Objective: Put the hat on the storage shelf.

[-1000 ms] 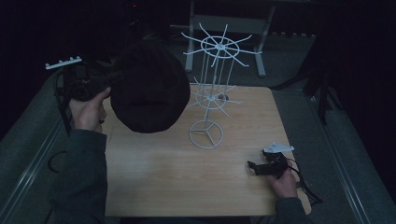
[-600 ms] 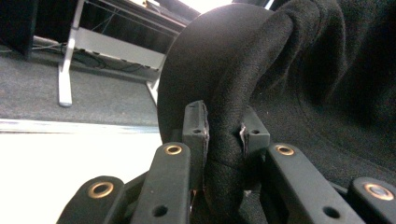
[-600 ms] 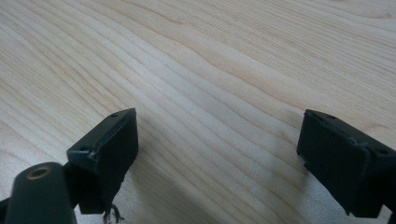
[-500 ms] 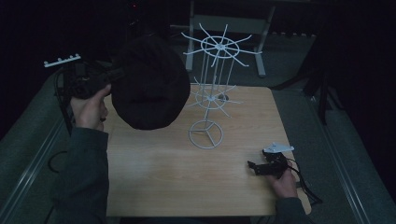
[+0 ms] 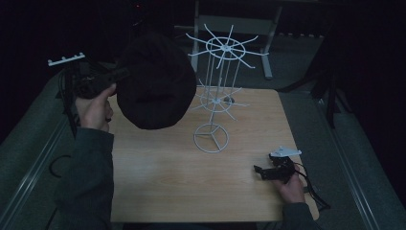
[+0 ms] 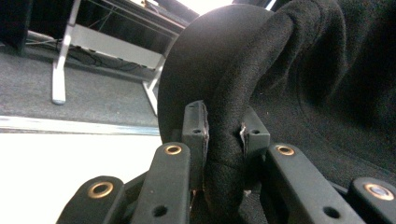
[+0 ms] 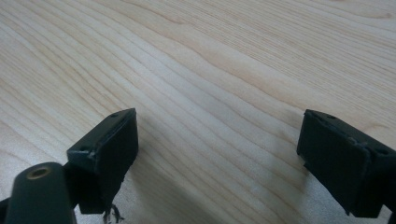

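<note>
hat (image 6: pixel 299 70): black felt-like cloth, matt, fuzzy | rack (image 5: pixel 216 96) beside hat: thin white wire, smooth | table (image 7: pixel 224 70) under rack: pale wood, visible grain, satin | left gripper (image 6: pixel 223 135) pads: black, matt, rough-edged

High view: fixed above person's side, looks fwd and down on whole table (image 5: pixel 158 191), far off. Left gripper view: rides gripper, v. close on hat (image 6: pixel 289 93), floor and table legs behind; shares hat w/ high view. Right gripper view: close over tabletop, shares wood.
</note>
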A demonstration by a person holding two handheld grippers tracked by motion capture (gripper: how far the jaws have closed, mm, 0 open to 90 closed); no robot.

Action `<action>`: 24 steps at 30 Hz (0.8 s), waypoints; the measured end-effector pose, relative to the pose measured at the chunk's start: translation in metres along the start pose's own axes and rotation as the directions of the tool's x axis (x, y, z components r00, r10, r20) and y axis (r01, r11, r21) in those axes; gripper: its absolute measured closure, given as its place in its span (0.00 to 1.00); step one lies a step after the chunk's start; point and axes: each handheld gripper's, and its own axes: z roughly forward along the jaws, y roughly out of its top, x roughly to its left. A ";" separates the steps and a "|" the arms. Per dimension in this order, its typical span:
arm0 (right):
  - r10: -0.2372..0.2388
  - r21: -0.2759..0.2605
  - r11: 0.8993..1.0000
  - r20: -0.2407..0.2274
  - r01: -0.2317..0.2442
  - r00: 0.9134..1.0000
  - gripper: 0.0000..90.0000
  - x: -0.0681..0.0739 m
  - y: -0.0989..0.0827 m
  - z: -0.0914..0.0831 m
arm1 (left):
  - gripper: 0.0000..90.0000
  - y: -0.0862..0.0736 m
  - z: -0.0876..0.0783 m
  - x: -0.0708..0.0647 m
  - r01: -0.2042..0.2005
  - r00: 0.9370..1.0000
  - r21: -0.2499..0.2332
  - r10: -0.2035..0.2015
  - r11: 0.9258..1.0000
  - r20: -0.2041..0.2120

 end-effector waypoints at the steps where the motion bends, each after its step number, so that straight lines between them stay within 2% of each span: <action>1: 0.001 0.000 1.000 0.000 -0.001 1.000 0.14 0.000 0.000 0.000 | 0.87 0.001 0.000 -0.001 -0.001 1.000 0.000 0.001 1.000 0.000; 9: 0.000 0.000 1.000 -0.001 0.000 1.000 0.14 0.000 0.000 0.000 | 0.87 0.005 0.005 -0.005 -0.006 1.000 0.004 0.006 1.000 0.005; 24: 0.003 -0.002 1.000 0.003 -0.003 1.000 0.15 0.000 0.000 0.000 | 0.87 0.005 0.014 -0.007 0.019 1.000 0.001 -0.019 1.000 0.019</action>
